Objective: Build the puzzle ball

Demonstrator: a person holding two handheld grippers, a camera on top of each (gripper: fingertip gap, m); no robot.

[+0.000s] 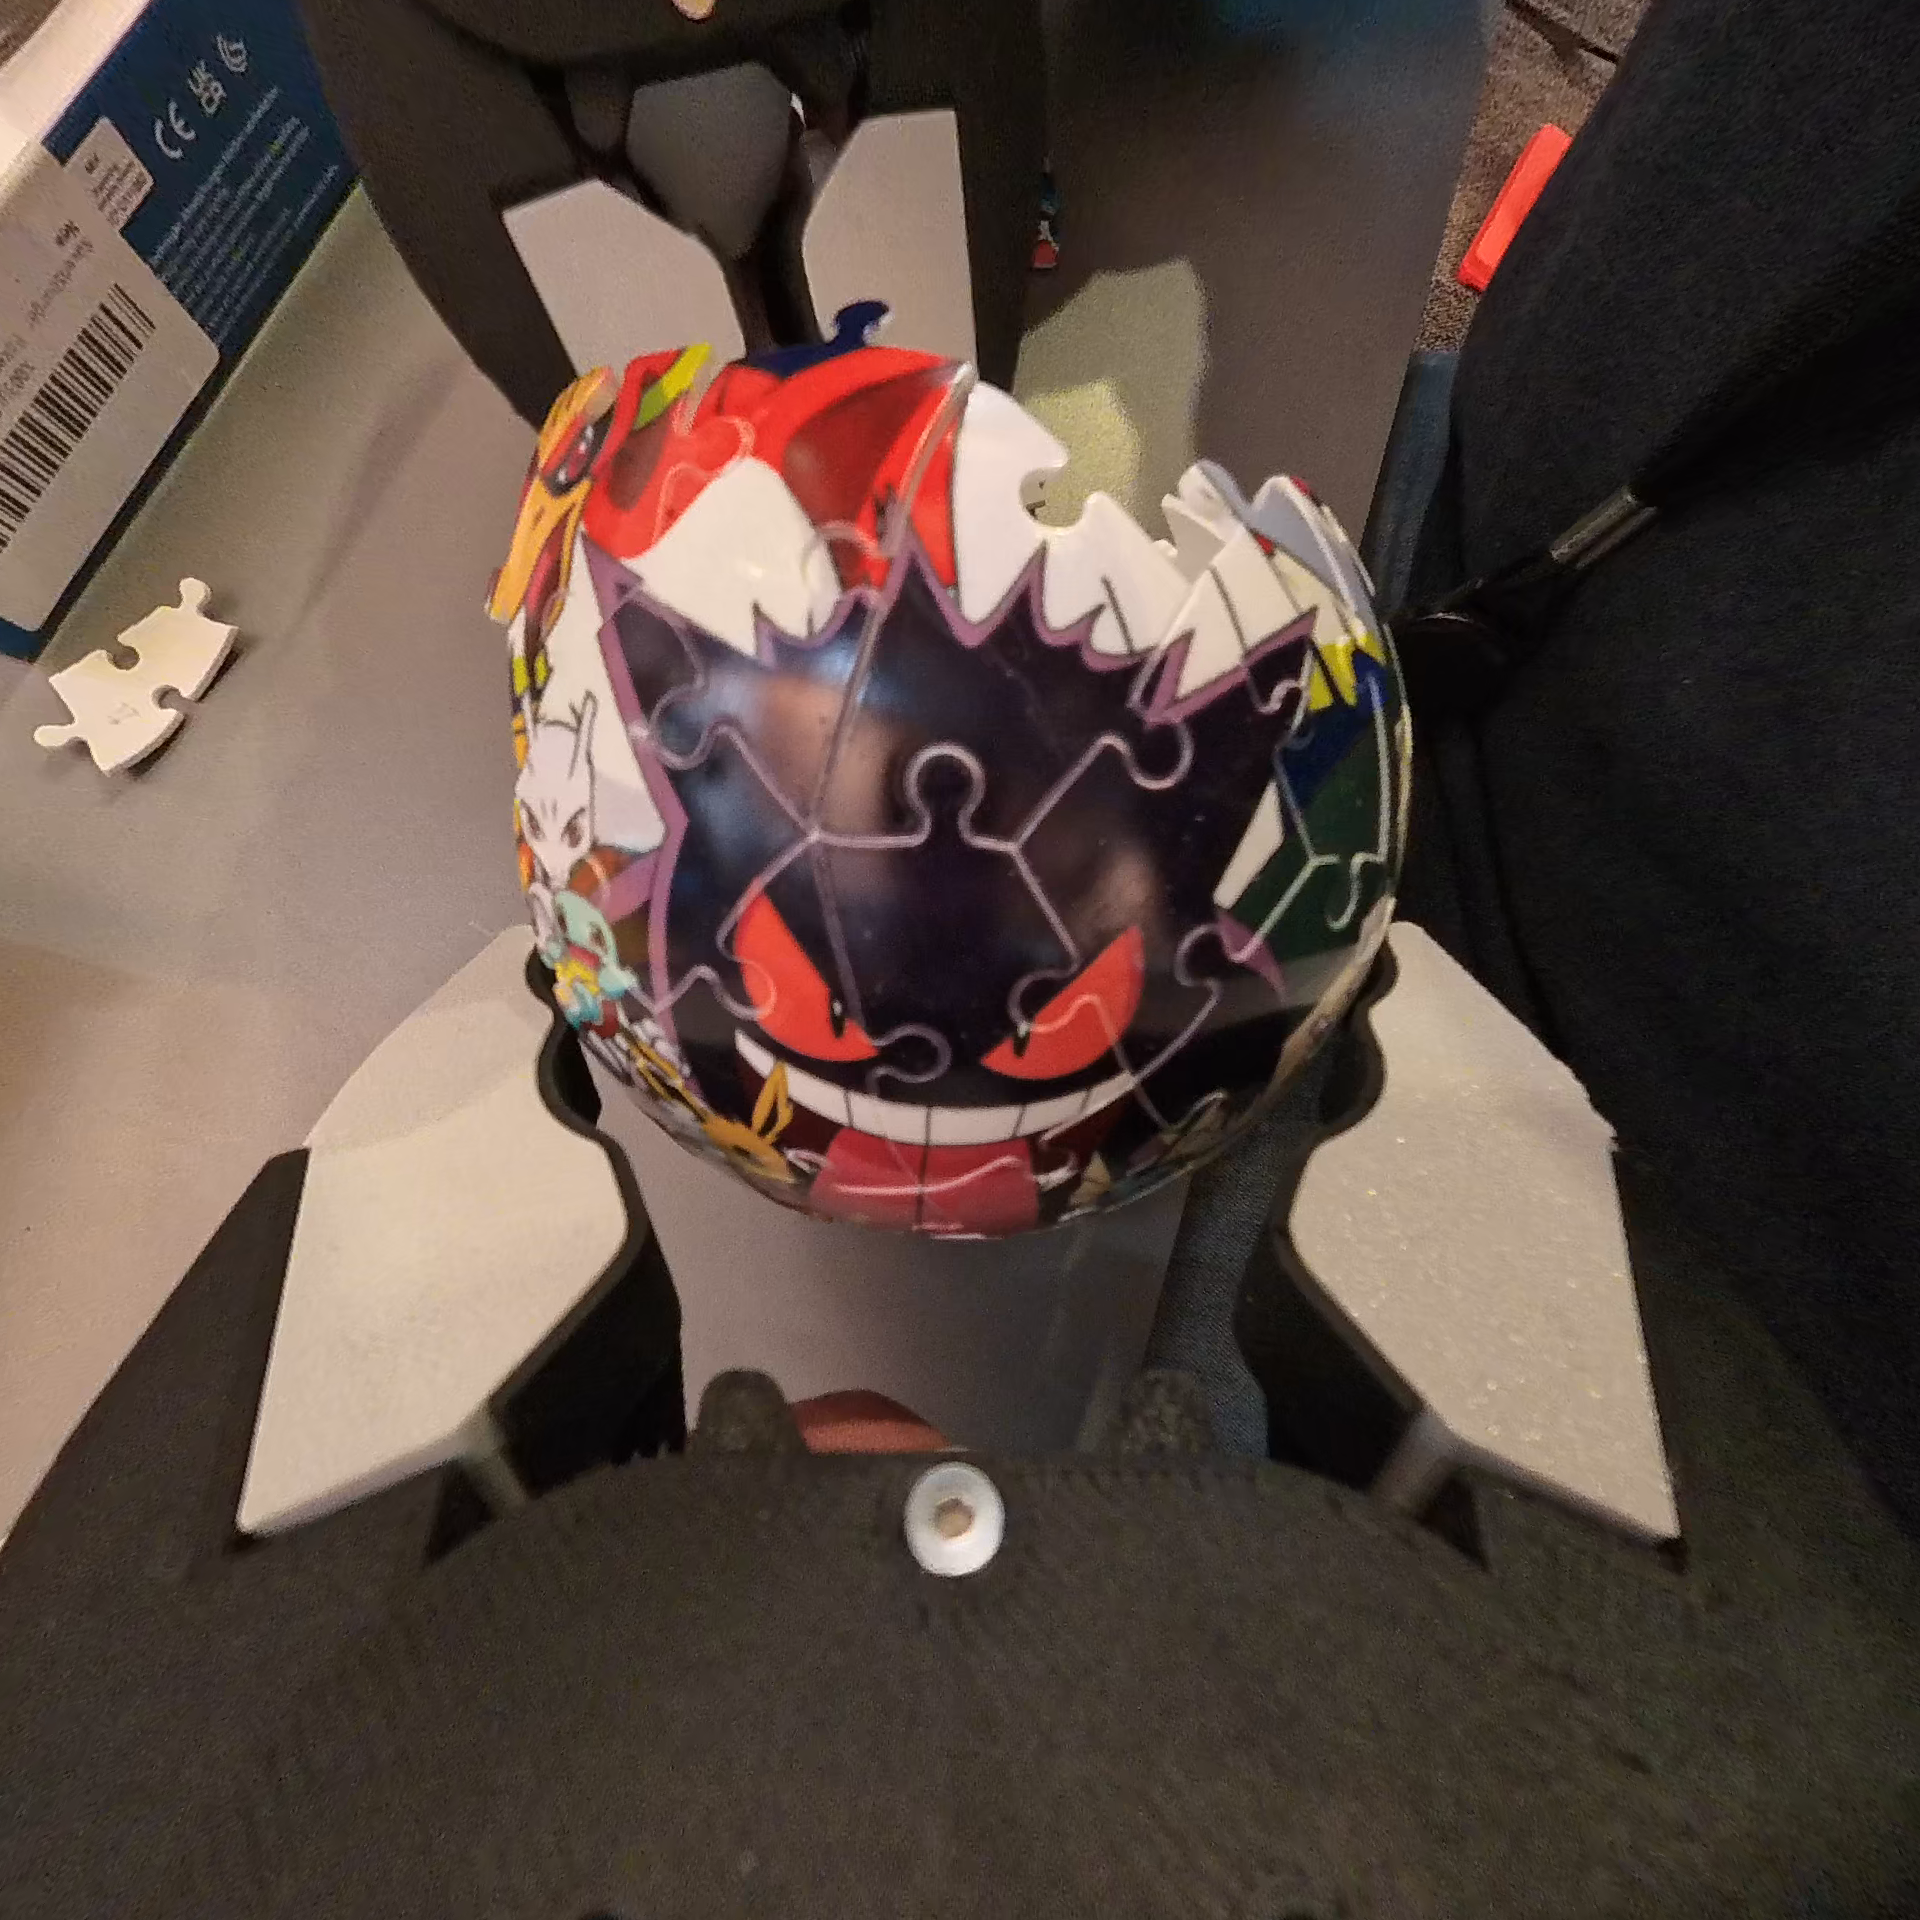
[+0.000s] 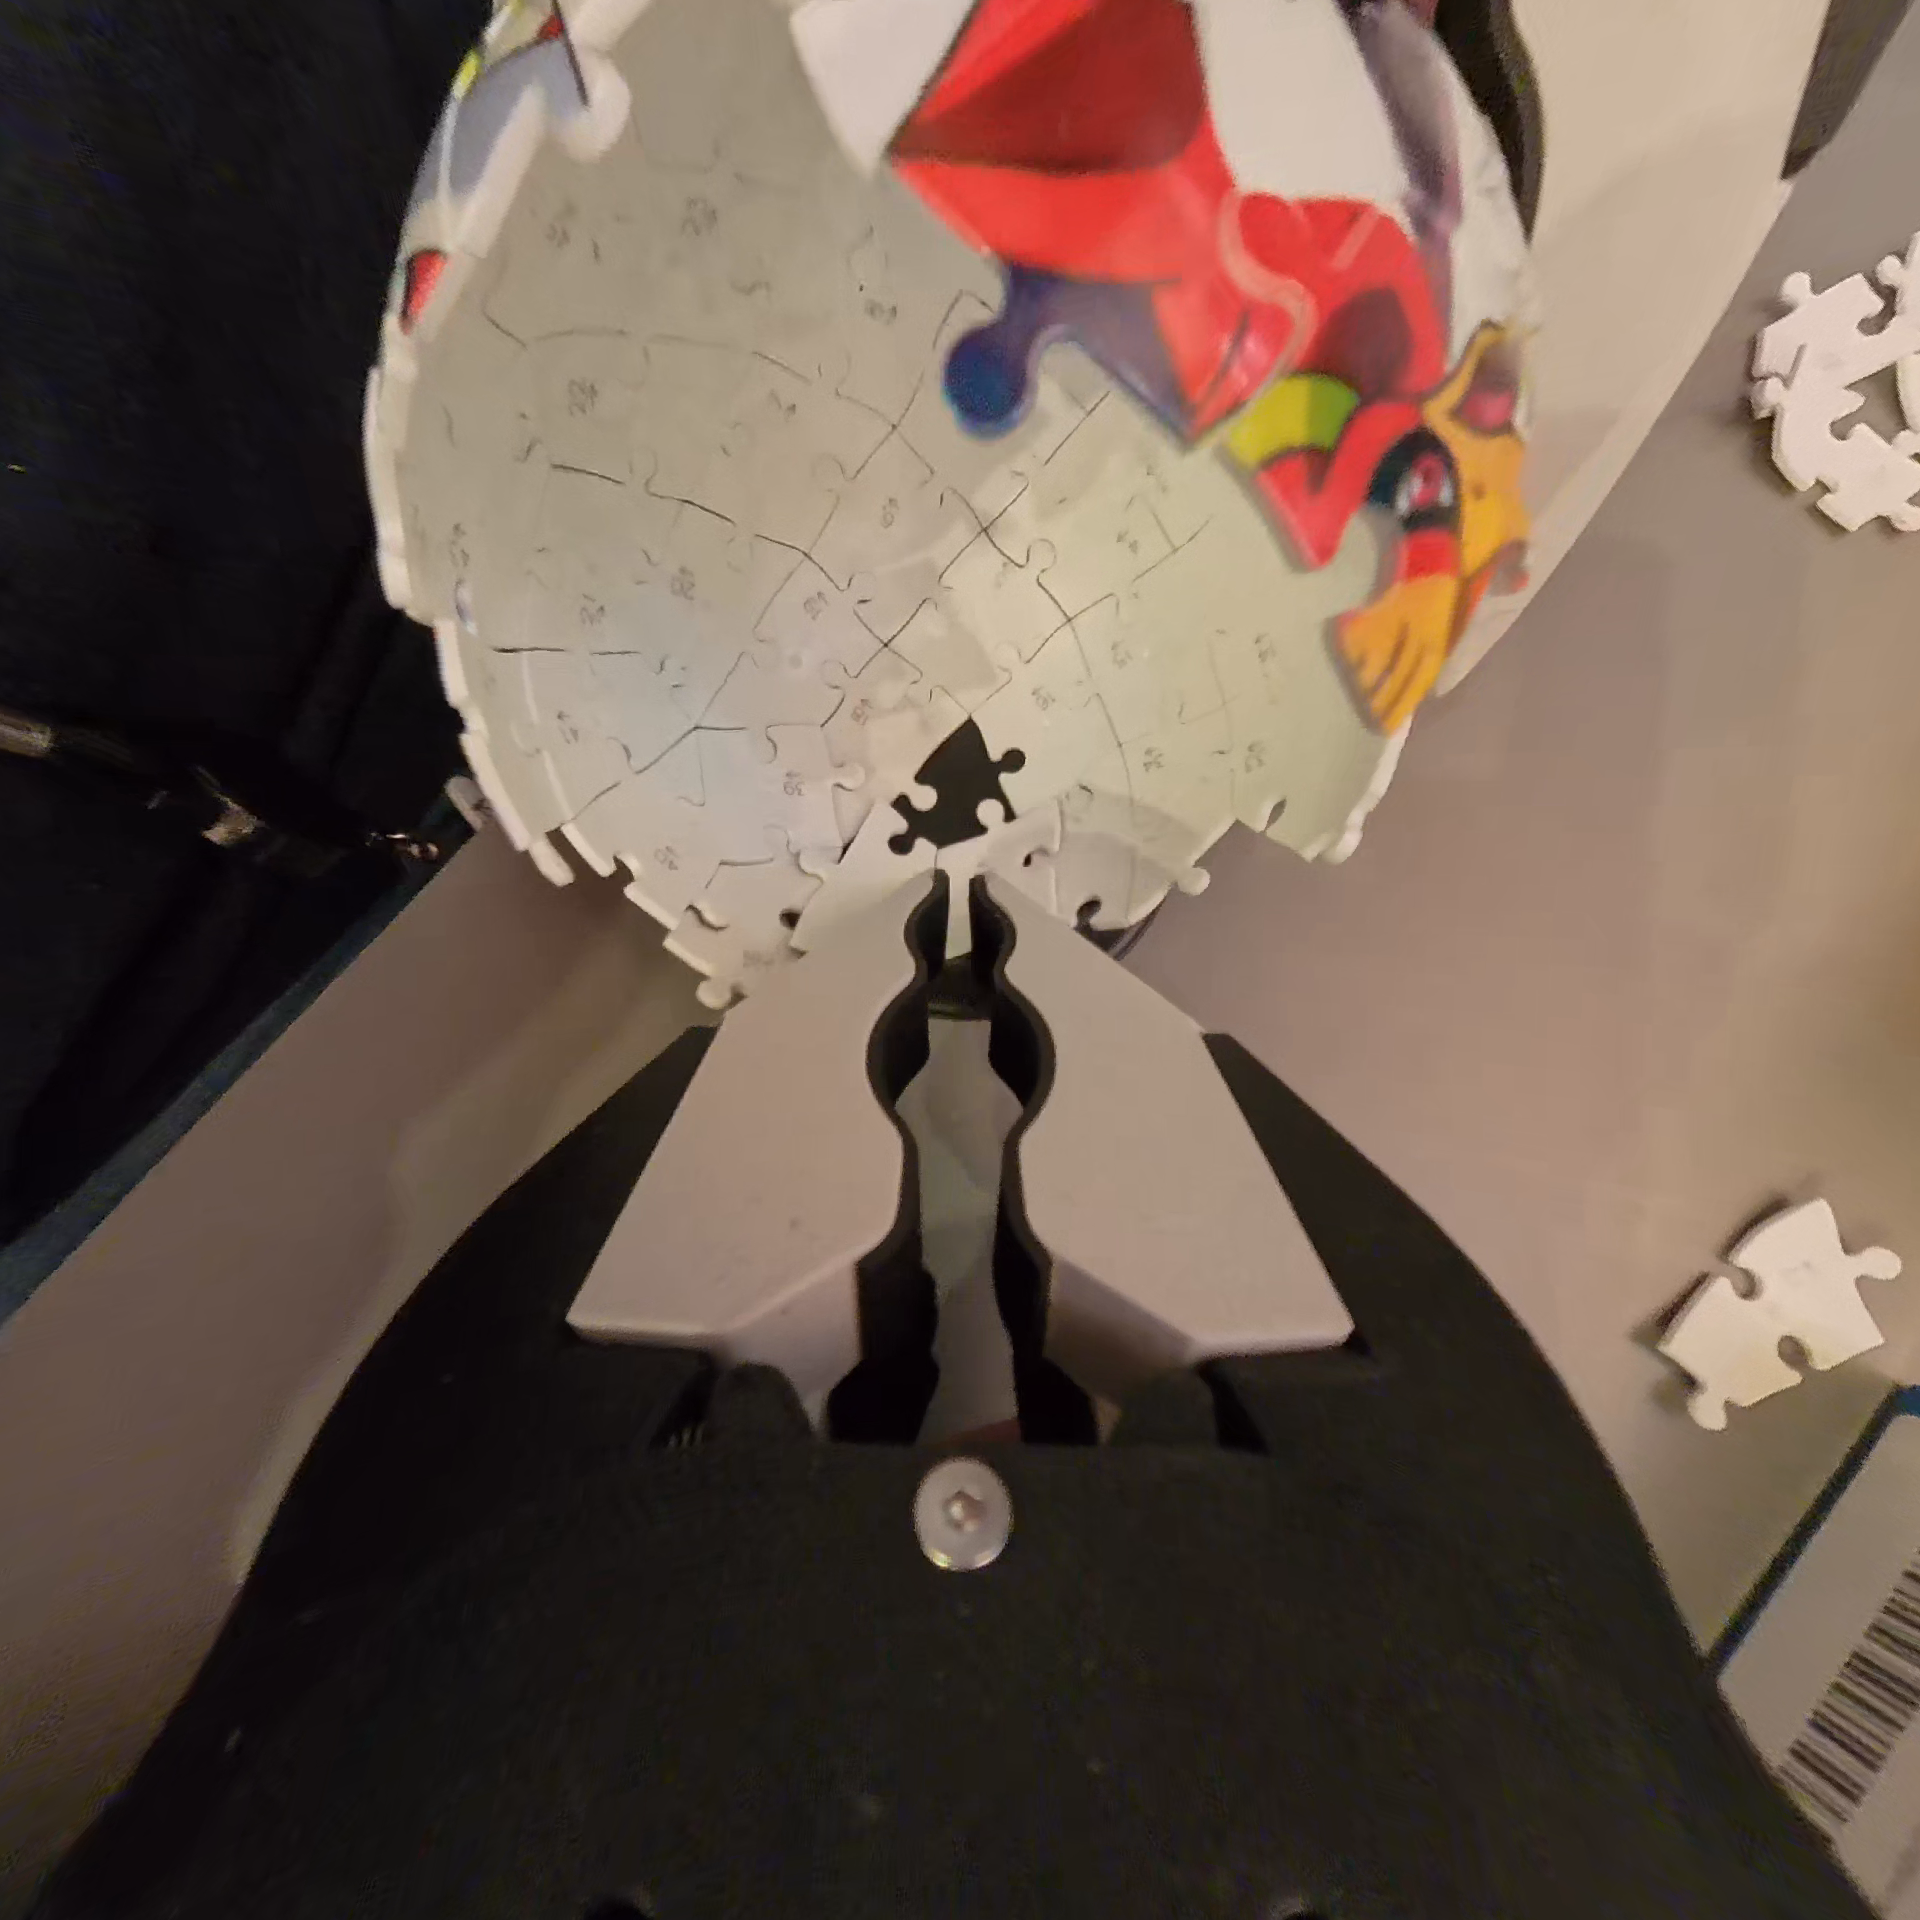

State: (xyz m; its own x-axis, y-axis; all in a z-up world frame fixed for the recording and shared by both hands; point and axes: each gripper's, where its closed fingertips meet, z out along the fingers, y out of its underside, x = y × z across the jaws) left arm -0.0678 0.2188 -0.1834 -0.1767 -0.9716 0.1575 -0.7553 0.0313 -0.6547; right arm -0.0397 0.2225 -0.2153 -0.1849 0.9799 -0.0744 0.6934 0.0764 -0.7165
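Observation:
The partly built puzzle ball (image 1: 956,790) shows a dark grinning cartoon face with red eyes and has a jagged open top. My left gripper (image 1: 961,997) is shut on the ball, one finger on each side, and holds it above the grey table. In the right wrist view I look into the ball's white, numbered inside (image 2: 727,499), where a piece-shaped hole (image 2: 956,790) sits close to the near rim. My right gripper (image 2: 958,883) is closed on a thin white puzzle piece edge (image 2: 958,902) at that rim, just below the hole. It also shows behind the ball (image 1: 790,301).
Loose white pieces lie face down on the grey table (image 1: 260,883): one group on the left (image 1: 125,675), others on the right (image 2: 1839,416) (image 2: 1777,1320). A blue and white box with a barcode (image 1: 104,312) (image 2: 1829,1683) stands at the table's edge. A person's dark clothing (image 1: 1714,727) is close beside the ball. The tips of one gripper are about 6 cm away from the tips of the other.

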